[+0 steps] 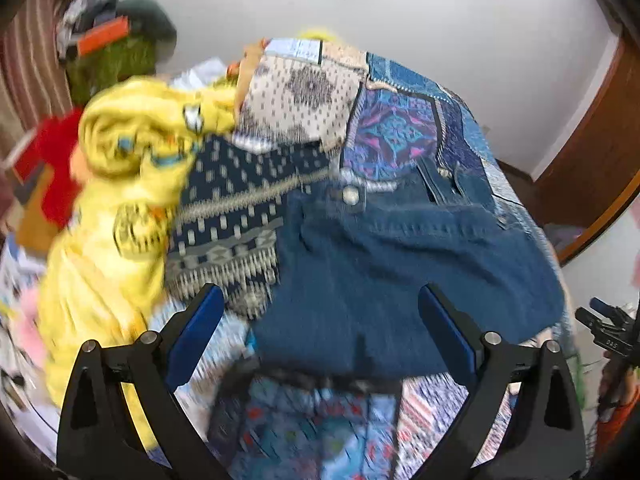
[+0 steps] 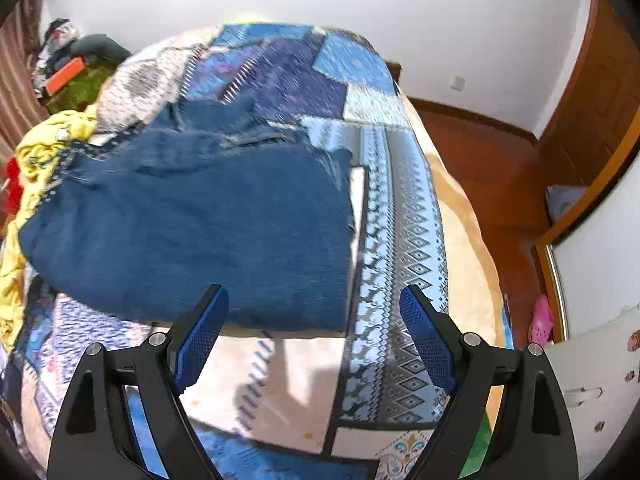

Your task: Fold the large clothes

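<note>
The left gripper (image 1: pixel 320 312) has 2 black fingers of angular, moulded plastic, each lined on its inner face with a blue pad (image 1: pixel 196 336). Each finger hangs from black linkage arms pinned with 2 round silver bolts (image 1: pixel 149 337), and each outer arm carries a triangular cut-out. The right gripper (image 2: pixel 314 312) has the same build: black frame, silver bolt heads, triangular recesses. Its blue pads (image 2: pixel 428 340) show a fine cross-hatched, mesh-like texture, sharper here than in the blurred left view.

Jeans (image 2: pixel 192 216) on bed (image 2: pixel 404 216), ctr.
</note>
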Action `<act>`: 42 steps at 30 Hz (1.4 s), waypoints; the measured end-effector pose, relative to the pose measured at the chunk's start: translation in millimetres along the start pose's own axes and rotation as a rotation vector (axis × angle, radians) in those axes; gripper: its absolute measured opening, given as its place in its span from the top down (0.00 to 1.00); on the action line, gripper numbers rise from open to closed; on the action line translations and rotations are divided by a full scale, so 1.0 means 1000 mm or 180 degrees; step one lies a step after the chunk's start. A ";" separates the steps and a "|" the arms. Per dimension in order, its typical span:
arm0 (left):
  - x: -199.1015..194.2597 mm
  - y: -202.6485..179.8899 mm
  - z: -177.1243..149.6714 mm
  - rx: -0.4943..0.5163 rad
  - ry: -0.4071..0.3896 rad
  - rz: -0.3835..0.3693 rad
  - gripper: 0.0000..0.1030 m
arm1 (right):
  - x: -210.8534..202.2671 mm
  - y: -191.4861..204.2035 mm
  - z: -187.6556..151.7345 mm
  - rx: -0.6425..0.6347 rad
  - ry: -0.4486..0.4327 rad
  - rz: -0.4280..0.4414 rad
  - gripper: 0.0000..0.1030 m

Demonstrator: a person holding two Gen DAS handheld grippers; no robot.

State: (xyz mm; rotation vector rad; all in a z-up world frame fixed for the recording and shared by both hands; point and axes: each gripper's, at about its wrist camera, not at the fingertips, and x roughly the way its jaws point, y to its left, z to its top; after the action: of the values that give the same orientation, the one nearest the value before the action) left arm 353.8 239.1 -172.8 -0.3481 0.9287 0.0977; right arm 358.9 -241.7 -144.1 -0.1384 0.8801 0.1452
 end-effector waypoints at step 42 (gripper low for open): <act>0.022 0.034 -0.046 -0.1596 -0.0303 -0.1212 0.80 | 0.016 0.090 0.002 -0.0243 0.0137 0.0677 0.17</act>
State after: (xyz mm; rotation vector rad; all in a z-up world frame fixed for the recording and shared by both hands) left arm 324.2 254.3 -224.1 -0.9705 0.7214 -0.0049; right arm 353.6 -152.2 -160.6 -0.1192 0.9315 0.3756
